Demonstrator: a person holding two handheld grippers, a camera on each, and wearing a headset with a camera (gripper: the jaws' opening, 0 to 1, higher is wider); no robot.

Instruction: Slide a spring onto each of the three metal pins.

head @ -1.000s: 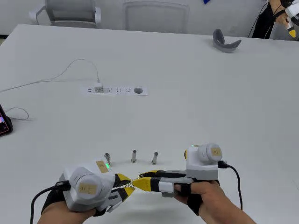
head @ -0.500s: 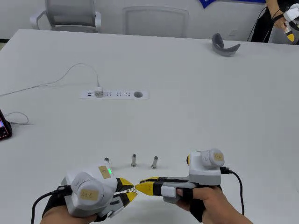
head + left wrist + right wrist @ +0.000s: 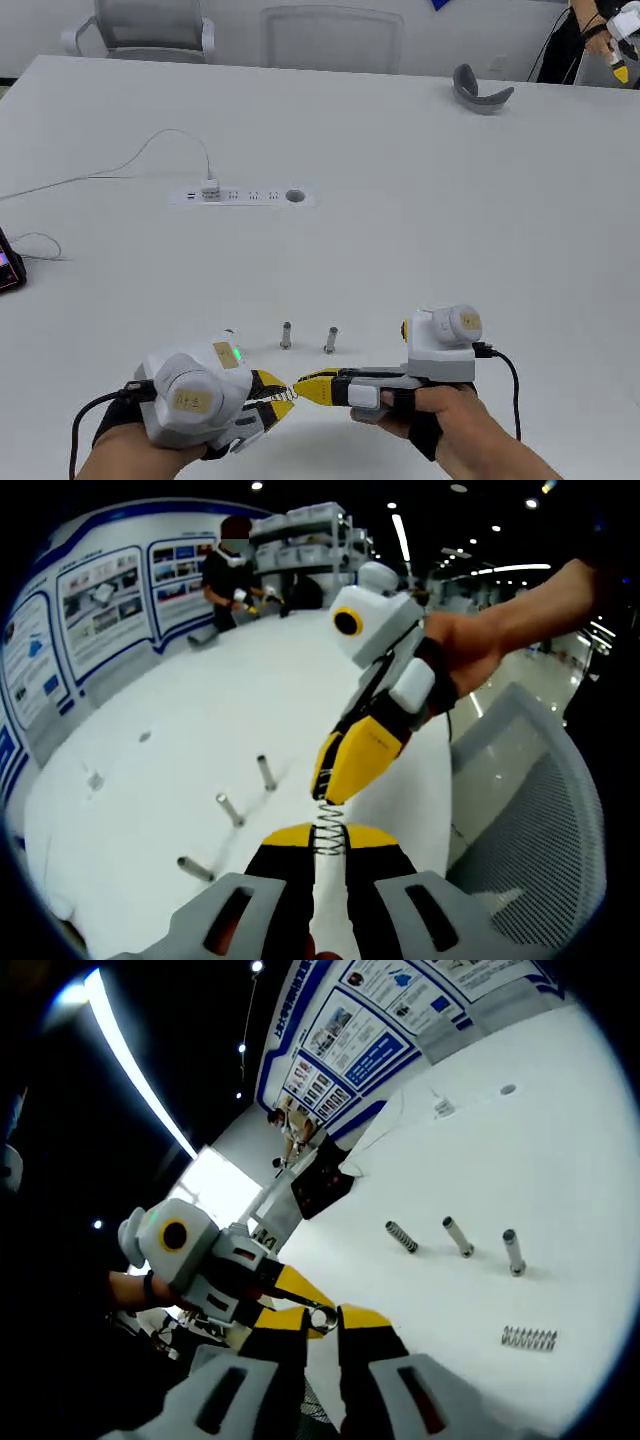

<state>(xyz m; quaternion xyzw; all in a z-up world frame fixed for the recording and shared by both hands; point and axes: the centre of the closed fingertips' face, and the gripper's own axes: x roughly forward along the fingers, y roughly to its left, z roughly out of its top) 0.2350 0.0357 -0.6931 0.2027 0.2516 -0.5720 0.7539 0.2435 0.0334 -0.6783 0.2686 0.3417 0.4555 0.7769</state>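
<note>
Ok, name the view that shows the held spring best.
The left gripper view: the spring is side-on, coils clear, between the left gripper and the right gripper. The head view shows a tiny sliver; the right gripper view sees it end-on, as a ring.

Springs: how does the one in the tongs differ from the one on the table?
The held spring is off the table; the loose spring lies flat on it. The held spring is pinched end to end by left tongs and right tongs; the loose spring is touched by nothing. Both: small metal coils.
</note>
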